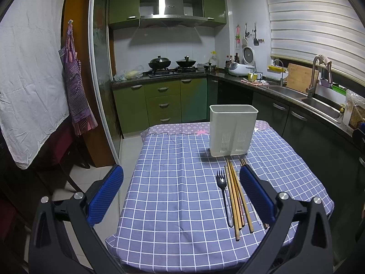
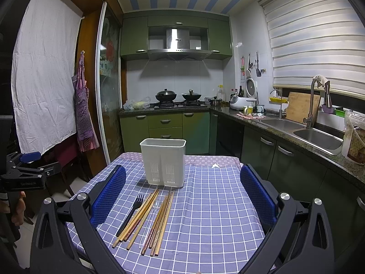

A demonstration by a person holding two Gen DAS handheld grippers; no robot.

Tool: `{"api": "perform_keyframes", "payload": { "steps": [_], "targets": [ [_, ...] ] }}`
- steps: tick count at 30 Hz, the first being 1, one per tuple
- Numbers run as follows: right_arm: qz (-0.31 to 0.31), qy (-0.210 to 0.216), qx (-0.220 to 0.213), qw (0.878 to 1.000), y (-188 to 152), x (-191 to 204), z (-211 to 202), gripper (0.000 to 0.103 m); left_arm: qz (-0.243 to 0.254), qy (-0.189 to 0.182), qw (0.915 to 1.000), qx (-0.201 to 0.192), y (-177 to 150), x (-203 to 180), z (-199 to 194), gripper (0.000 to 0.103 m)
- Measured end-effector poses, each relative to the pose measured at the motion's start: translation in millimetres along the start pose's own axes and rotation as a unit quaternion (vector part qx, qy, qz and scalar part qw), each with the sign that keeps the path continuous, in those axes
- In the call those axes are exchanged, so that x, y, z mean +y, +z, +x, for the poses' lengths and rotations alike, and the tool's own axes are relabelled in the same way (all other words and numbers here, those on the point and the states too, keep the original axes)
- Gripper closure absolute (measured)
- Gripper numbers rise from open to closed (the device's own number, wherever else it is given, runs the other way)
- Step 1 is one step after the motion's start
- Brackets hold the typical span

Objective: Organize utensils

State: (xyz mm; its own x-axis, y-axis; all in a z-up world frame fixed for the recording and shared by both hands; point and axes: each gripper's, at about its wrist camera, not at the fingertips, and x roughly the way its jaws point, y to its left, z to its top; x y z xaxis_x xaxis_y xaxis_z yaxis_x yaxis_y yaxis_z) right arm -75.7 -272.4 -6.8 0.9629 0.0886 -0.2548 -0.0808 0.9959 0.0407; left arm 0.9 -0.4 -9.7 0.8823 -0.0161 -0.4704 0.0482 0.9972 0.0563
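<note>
In the left wrist view, the right finger of the left gripper [image 1: 181, 183] covers the near ends of the chopsticks [image 1: 237, 196] on the right of the bundle in front of the utensil holder [image 1: 232, 130], and most of a clear plastic utensil [image 1: 255, 212] beside them; what kind of utensil it is cannot be told. The holder's inside is out of sight in both views, its rim [image 2: 163, 142] being seen from the side. In the right wrist view the left gripper, left of the holder, is cut off by the picture's edge, its fingertips not visible. Bottles on the counter behind the holder are too small to identify.
</note>
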Motion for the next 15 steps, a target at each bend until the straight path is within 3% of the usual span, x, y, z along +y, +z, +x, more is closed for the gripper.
{"api": "perform_keyframes", "payload": {
  "steps": [15],
  "targets": [
    [0.000,-0.001,0.001,1.000,0.3,2.6,-1.3,0.004,0.001,-0.001,1.0000,0.002,-3.5,-1.7,2.0,0.006]
  ]
}}
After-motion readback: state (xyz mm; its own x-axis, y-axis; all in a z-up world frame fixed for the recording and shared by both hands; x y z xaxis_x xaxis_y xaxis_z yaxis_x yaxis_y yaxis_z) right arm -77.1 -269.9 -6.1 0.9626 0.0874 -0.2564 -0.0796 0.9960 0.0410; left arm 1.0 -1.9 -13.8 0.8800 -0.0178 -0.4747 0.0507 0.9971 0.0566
